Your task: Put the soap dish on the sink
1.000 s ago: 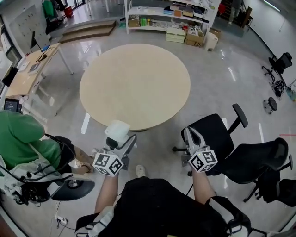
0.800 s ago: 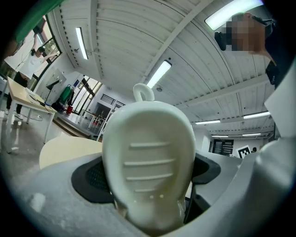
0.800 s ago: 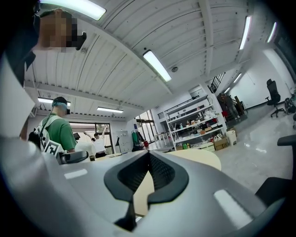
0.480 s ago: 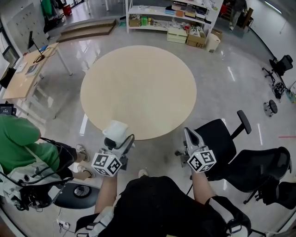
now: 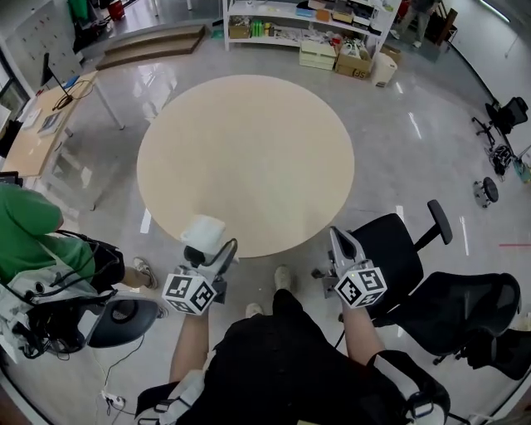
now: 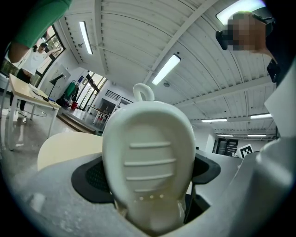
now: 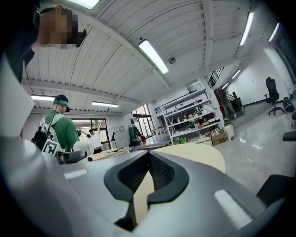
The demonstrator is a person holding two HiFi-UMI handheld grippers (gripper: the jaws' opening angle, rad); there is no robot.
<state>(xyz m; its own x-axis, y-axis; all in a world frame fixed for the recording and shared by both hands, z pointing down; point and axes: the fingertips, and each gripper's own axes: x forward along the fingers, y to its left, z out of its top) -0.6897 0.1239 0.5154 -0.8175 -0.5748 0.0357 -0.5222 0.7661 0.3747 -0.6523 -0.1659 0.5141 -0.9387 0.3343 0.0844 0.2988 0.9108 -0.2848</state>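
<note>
Gripping the soap dish (image 6: 148,159), the left gripper (image 5: 212,251) has its jaws set wide and pressed on the dish's lower, narrower end. The dish is white, with a ribbed face turned back toward the gripper's camera. Its long axis stands upright in the left gripper view, and a small loop sits on top. In the head view it sits just ahead of the gripper, over the near rim of the round table (image 5: 246,158).

The right gripper (image 5: 341,246) is level with the left and well apart from the dish. Its jaws are drawn together with nothing between them. The left hand alone carries the task's object.

No sink appears in any view, so which way it lies from the dish cannot be told. Judged from that, the placing step is not yet in reach and the carry comes first.

Surroundings:
- The table is bare and blocks the way straight ahead.
- A black office chair (image 5: 390,241) stands just beside the right gripper, with a second chair (image 5: 465,290) beyond it.
- A seated person in green (image 5: 25,236) and a stool (image 5: 116,319) close off the left.
- Shelving (image 5: 307,21) lines the far side.
</note>
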